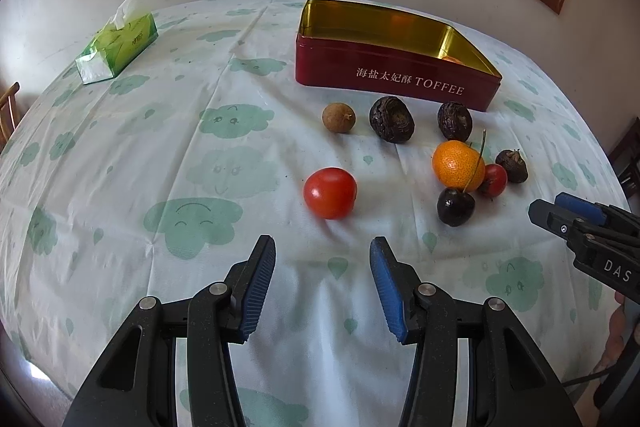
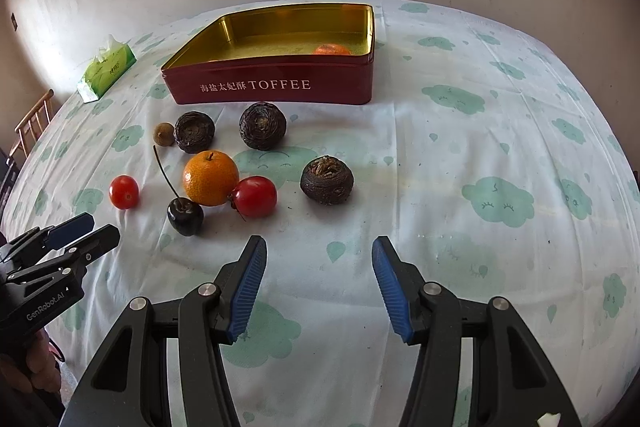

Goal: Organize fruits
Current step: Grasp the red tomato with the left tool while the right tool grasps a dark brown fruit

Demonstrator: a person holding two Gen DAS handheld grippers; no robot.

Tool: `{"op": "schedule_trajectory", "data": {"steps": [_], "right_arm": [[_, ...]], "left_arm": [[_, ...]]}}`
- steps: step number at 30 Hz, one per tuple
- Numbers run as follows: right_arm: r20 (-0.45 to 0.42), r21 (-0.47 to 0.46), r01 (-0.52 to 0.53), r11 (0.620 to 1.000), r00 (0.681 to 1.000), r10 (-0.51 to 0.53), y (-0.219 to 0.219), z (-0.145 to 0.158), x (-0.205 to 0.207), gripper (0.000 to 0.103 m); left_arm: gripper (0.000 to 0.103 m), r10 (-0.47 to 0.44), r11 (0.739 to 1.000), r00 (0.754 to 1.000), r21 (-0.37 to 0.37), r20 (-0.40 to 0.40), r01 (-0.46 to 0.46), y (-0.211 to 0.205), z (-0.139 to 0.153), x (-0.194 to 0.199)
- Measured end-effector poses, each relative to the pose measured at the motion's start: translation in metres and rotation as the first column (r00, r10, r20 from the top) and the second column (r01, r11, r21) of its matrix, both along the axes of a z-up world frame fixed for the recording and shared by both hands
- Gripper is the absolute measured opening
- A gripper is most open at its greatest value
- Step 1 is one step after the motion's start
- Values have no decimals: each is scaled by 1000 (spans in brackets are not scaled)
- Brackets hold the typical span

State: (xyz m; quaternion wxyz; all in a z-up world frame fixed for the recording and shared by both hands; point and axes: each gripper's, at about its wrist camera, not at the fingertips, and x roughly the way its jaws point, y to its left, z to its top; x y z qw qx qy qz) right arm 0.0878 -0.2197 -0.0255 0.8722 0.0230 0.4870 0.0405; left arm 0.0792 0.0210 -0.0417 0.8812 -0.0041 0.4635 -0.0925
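Left wrist view: the left gripper (image 1: 322, 247) is spread and empty above the tablecloth (image 1: 160, 167), a red tomato (image 1: 330, 192) just beyond. Farther right, a cherry (image 1: 455, 206) and an orange (image 1: 457, 164) crowd together. The right gripper (image 2: 319, 247), also spread and empty, faces a dark wrinkled fruit (image 2: 327, 180). The red toffee tin (image 2: 280, 89) stands farthest.

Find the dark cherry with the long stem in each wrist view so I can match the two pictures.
Left wrist view: the dark cherry lies right of centre, just below the orange.
Right wrist view: the dark cherry lies left of centre, below and left of the orange.
Shared landmark: the red TOFFEE tin behind the fruit.
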Motion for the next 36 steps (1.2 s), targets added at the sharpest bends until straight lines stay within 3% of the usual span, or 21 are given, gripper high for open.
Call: {"op": "schedule_trajectory", "data": {"steps": [23, 36], "right_arm": [[-36, -21, -18, 1000, 999, 17, -2, -17, 47, 51], [-37, -21, -19, 1000, 999, 18, -2, -18, 58, 44]], "left_arm": [[50, -4, 1000, 1000, 11, -9, 4, -7, -6, 35], [50, -10, 1000, 1000, 9, -11, 10, -11, -4, 44]]}}
